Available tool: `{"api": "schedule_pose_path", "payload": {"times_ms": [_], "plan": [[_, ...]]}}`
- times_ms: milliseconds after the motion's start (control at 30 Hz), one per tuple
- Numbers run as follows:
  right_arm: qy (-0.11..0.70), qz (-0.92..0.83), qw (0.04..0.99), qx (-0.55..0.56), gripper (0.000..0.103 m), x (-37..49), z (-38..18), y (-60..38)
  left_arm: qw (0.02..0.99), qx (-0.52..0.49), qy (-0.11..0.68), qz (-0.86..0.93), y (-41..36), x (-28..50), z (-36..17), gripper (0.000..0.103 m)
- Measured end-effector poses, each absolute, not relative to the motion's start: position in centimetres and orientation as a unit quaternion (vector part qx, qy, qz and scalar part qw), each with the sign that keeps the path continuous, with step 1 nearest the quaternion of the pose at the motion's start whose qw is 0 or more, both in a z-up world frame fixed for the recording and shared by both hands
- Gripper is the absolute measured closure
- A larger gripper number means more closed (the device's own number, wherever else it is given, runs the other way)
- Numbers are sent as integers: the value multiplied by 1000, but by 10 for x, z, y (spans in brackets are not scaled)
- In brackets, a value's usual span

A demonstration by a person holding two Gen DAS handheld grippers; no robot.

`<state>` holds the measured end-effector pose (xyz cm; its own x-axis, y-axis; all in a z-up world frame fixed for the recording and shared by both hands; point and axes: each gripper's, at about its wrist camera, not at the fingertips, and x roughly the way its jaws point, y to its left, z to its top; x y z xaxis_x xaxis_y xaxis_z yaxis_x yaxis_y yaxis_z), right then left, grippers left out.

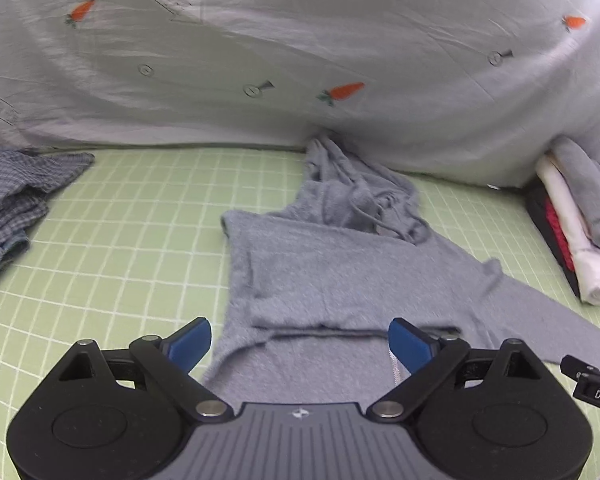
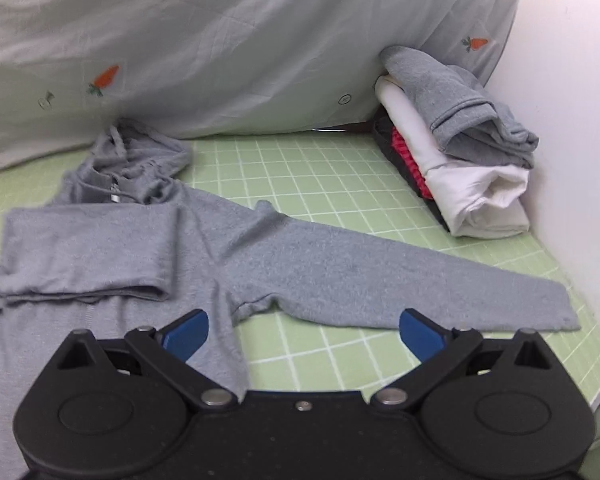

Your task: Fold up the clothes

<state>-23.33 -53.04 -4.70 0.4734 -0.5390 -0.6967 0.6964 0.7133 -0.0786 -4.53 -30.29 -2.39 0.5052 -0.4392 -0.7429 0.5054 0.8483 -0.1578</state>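
Note:
A grey hoodie [image 1: 332,276] lies flat on the green grid mat [image 1: 120,240], hood toward the back. Its left sleeve is folded across the body. Its right sleeve [image 2: 400,284] stretches out to the right over the mat. My left gripper [image 1: 300,340] is open and empty, just above the hoodie's lower body. My right gripper [image 2: 304,334] is open and empty, hovering near the armpit of the outstretched sleeve. The right gripper's edge shows in the left wrist view [image 1: 592,380].
A stack of folded clothes [image 2: 460,152], grey on white on red and black, stands at the back right by a white wall [image 2: 572,120]. A blue checked garment [image 1: 16,204] lies crumpled at the left. A carrot-print duvet [image 1: 300,48] bulges along the back.

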Motion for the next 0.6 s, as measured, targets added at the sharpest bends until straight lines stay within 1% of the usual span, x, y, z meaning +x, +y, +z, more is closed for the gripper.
{"api": "schedule_pose_path", "payload": {"times_ms": [133, 300, 433, 533, 600], "plan": [[351, -360, 855, 126, 0, -258, -38, -528, 867, 35, 408, -284, -310, -64, -14, 8], [349, -354, 855, 150, 0, -278, -47, -547, 873, 47, 396, -279, -330, -96, -8, 8], [346, -323, 869, 148, 0, -296, -58, -586, 885, 28, 389, -254, -363, -125, -6, 8], [342, -291, 883, 134, 0, -313, -66, -624, 904, 15, 368, -218, -394, -154, -7, 8], [346, -272, 890, 121, 0, -328, -69, -654, 910, 0, 374, -179, -415, -172, -9, 8]]}}
